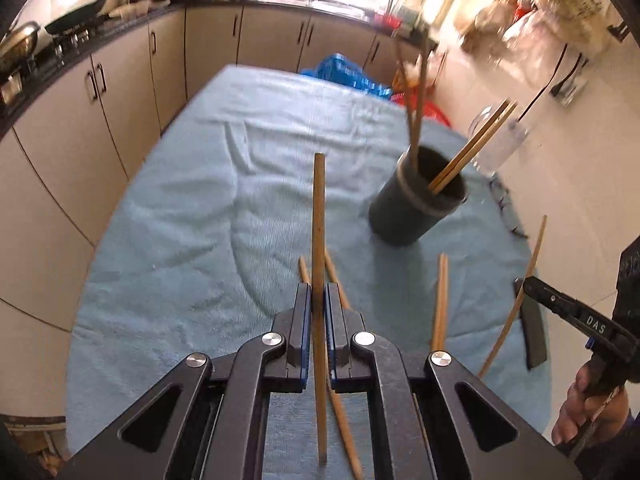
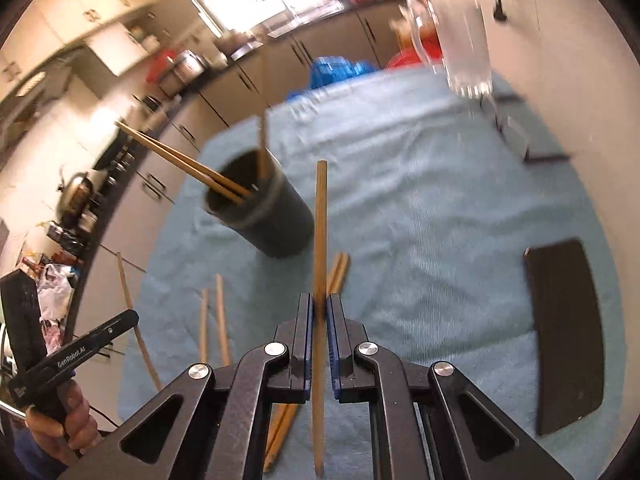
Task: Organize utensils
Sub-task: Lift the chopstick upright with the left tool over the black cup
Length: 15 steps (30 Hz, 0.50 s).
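Note:
My left gripper is shut on a wooden chopstick that points forward above the blue cloth. My right gripper is shut on another wooden chopstick. A dark round holder stands on the cloth ahead and right of the left gripper, with several chopsticks leaning in it; it shows ahead and left in the right wrist view. Loose chopsticks lie on the cloth near both grippers, also in the right wrist view. The right gripper shows at the left view's right edge.
The blue cloth covers the table. A black flat case lies at the right. A clear glass jug stands at the far right by the wall. Kitchen cabinets run along the left and far sides.

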Each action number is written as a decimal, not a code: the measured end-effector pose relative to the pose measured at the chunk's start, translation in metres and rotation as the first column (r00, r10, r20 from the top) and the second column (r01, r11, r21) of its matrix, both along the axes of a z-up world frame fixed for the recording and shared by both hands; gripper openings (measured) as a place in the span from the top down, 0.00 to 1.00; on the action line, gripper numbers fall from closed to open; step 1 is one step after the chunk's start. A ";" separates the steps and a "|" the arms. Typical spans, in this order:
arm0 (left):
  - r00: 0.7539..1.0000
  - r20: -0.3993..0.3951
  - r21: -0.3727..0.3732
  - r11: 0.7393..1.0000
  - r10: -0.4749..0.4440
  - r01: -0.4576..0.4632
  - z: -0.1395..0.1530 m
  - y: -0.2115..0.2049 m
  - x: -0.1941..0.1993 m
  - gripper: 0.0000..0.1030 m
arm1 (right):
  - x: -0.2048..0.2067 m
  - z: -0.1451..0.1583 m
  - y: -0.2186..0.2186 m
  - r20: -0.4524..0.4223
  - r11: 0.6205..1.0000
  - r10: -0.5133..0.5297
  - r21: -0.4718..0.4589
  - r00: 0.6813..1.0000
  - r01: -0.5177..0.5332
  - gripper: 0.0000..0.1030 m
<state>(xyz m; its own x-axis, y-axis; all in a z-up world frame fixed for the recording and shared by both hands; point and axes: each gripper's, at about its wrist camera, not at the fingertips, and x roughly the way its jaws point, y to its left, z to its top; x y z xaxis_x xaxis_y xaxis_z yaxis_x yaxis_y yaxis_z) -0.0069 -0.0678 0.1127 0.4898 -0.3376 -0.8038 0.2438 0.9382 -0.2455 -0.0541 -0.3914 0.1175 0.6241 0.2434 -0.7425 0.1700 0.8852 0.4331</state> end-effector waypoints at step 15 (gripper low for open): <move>0.994 0.109 -0.022 1.000 0.016 -0.013 0.049 -0.005 -0.013 0.94 | -0.015 0.042 -0.016 0.152 1.000 -0.020 -0.007 0.988 0.021 0.93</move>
